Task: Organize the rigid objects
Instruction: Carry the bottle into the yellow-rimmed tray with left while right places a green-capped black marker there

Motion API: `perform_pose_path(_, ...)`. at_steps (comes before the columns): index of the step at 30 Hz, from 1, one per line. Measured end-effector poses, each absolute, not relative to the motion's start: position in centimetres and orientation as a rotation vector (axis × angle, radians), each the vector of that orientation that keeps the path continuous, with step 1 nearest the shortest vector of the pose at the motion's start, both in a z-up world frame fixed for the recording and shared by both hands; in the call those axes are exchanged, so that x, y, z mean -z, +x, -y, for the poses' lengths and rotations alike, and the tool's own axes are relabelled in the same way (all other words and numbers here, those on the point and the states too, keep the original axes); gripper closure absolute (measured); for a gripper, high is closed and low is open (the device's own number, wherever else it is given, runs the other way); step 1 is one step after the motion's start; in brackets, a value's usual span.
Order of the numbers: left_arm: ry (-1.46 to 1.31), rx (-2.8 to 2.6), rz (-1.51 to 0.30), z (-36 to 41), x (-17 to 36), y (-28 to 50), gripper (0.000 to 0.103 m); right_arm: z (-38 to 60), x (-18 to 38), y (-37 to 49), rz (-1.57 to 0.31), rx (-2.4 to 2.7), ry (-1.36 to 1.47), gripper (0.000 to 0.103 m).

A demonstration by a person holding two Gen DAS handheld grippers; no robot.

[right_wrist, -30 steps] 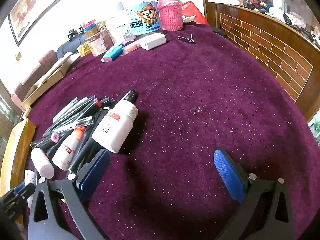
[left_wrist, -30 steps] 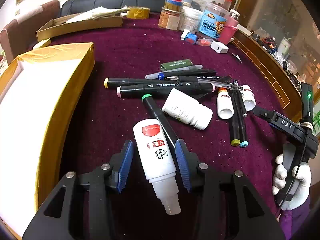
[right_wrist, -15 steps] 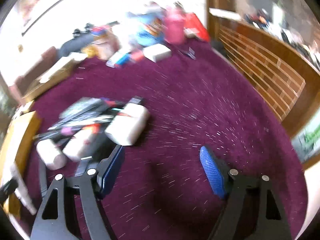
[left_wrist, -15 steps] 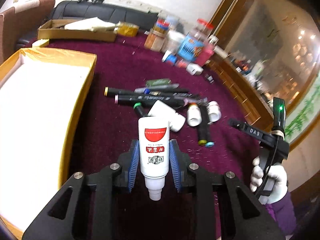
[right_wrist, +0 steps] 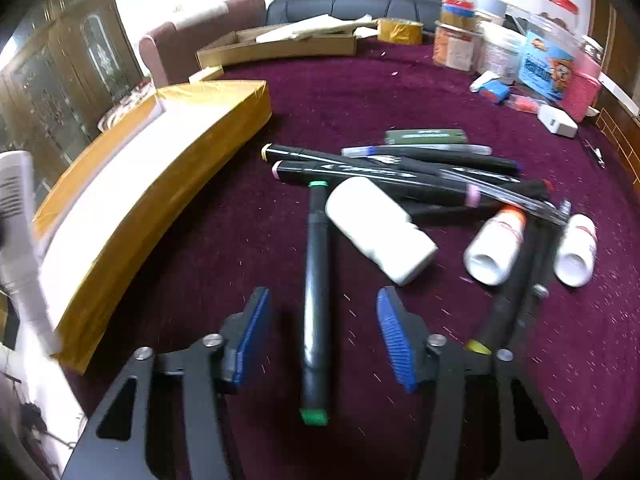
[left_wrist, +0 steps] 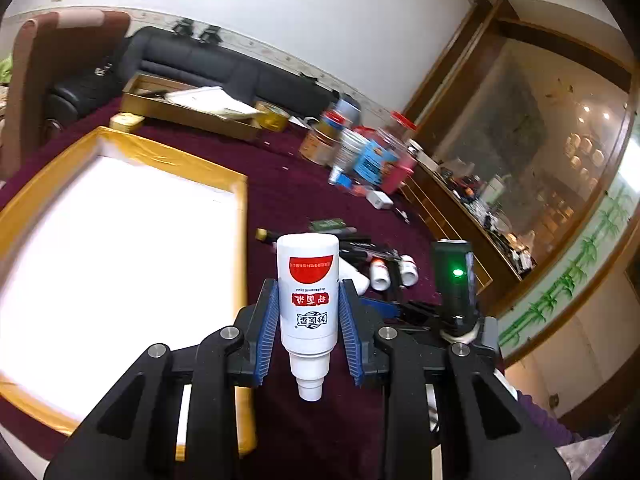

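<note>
My left gripper [left_wrist: 308, 330] is shut on a white bottle with a red label [left_wrist: 308, 292], held in the air by the right edge of the gold box [left_wrist: 240, 216]. The bottle also shows blurred at the left edge of the right wrist view [right_wrist: 18, 216]. My right gripper [right_wrist: 320, 336] is open, its pads either side of a black marker with green ends [right_wrist: 315, 300] lying on the purple cloth. Beyond it lie a white bottle [right_wrist: 380, 230], two small white bottles [right_wrist: 496, 244] [right_wrist: 576, 250] and several black markers and pens [right_wrist: 400, 168].
The gold box with a white inside [right_wrist: 160, 176] stands left of the pile. A flat cardboard box [right_wrist: 280, 46], a tape roll [right_wrist: 400, 30] and several jars and containers [right_wrist: 536, 60] stand at the back. A wooden ledge [left_wrist: 452, 216] borders the table on the right.
My left gripper shut on the red-label bottle and lifted it up and left toward the gold box. My right gripper swung left from bare cloth to straddle the green-ended marker.
</note>
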State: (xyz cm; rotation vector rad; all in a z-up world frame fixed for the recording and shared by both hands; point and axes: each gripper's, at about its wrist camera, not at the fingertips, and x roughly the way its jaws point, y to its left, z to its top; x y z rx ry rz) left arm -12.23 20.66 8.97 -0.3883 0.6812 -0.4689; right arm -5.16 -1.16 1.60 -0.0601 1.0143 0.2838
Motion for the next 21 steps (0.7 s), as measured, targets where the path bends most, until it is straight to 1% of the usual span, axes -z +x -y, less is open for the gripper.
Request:
perform_pose_path(1, -0.393, 0.458, -0.679, -21.3, -8.8, -12.3, 0.076, 0.8, -1.2, -4.9, -1.022, -0.274, -0.065, 0.063)
perform_pose_path(2, -0.398, 0.452, -0.678, -21.8, -8.7, -12.3, 0.076, 0.3, -1.2, -5.0, -0.998, -0.254, -0.083, 0.071)
perform_pose_path(3, -0.405, 0.444, -0.676, -22.3, -8.7, -12.2, 0.076, -0.1, -1.2, -5.1, -0.99, -0.237, -0.103, 0.075)
perform_pose_path(4, -0.412, 0.438, -0.674, -22.7, -8.6, -12.1, 0.076, -0.3, -1.2, -5.0, -0.989, -0.243, -0.1, 0.09)
perform_pose_path(7, -0.452, 0.436, -0.678, -24.2, -8.5, -11.5, 0.076, 0.0, -1.7, -4.9, -1.006, -0.278, -0.038, 0.09)
perform_pose_path(10, -0.465, 0.434, -0.685, -25.0, -8.6, -10.8, 0.076, 0.4, -3.2, -5.5, -0.987, -0.322, 0.036, 0.09)
perform_pose_path(14, -0.446, 0.428, -0.71, -25.4, -8.8, -9.0, 0.076, -0.4, -6.7, -5.8, -0.944, -0.426, 0.137, 0.09)
perform_pose_path(17, -0.41, 0.404, -0.737, -25.3, -8.8, -6.7, 0.076, -1.7, -8.0, -4.5, -0.957, -0.51, 0.221, 0.09)
perform_pose_path(21, -0.424, 0.383, -0.798, -25.5, -7.6, -2.7, 0.076, -4.9, -8.0, -1.4, -0.998, -0.552, 0.283, 0.09)
